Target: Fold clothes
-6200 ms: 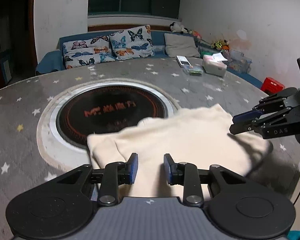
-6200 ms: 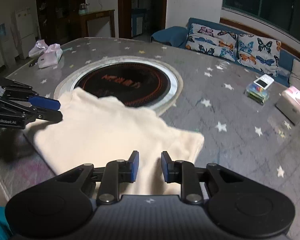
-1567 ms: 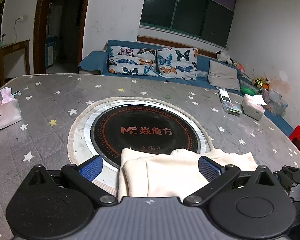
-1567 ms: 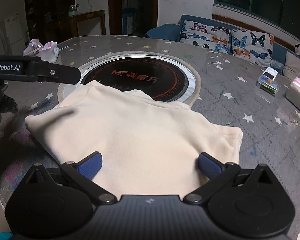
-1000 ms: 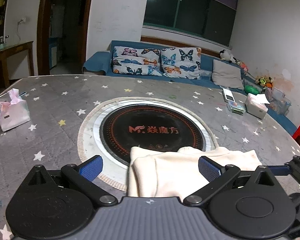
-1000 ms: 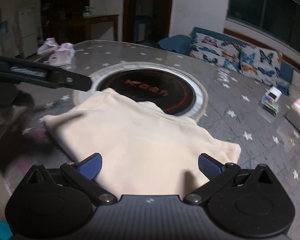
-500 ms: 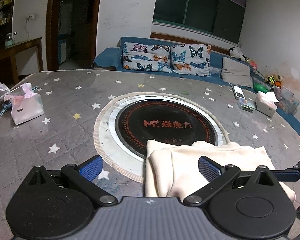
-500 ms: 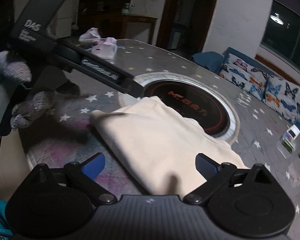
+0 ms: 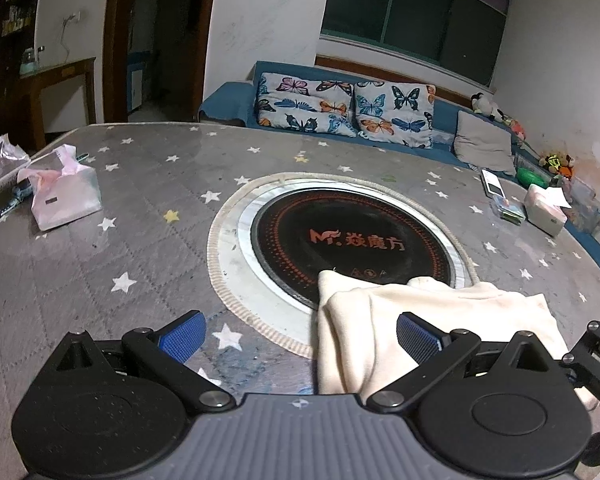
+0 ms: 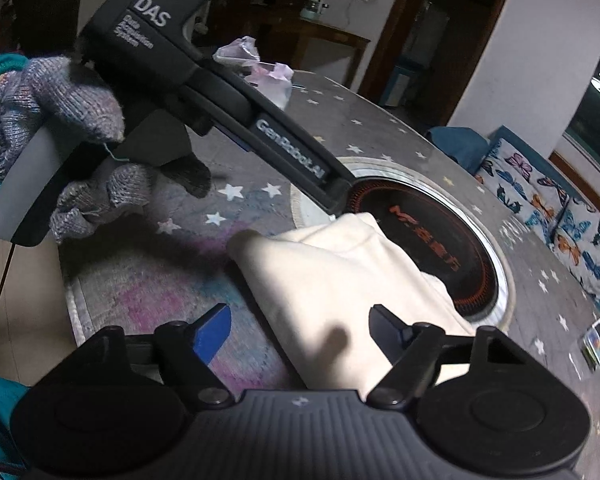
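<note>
A folded cream garment [image 9: 440, 312] lies on the grey starred table [image 9: 148, 248], its far edge over the black round hob [image 9: 352, 236]. My left gripper [image 9: 300, 338] is open wide just above the table, and the garment's left edge lies between its fingers, near the right pad [image 9: 416, 338]. My right gripper [image 10: 300, 332] hovers over the garment's near edge [image 10: 332, 288]. Its jaws are closing, with cloth below and between them, and the pads are not pressing on it. A gloved hand [image 10: 76, 92] holds the left gripper's black body [image 10: 288, 144] beyond the garment.
A pink tissue pack [image 9: 64, 196] sits at the table's left. A white box [image 9: 544, 212] and small items lie at the far right. A blue sofa with butterfly cushions [image 9: 340, 108] stands behind. The table's rim [image 10: 72, 300] runs close on the right gripper's left.
The right gripper has rolled and swung sideways toward the garment's end near the left gripper, and its jaws have narrowed. The left gripper has stayed open and has hardly moved.
</note>
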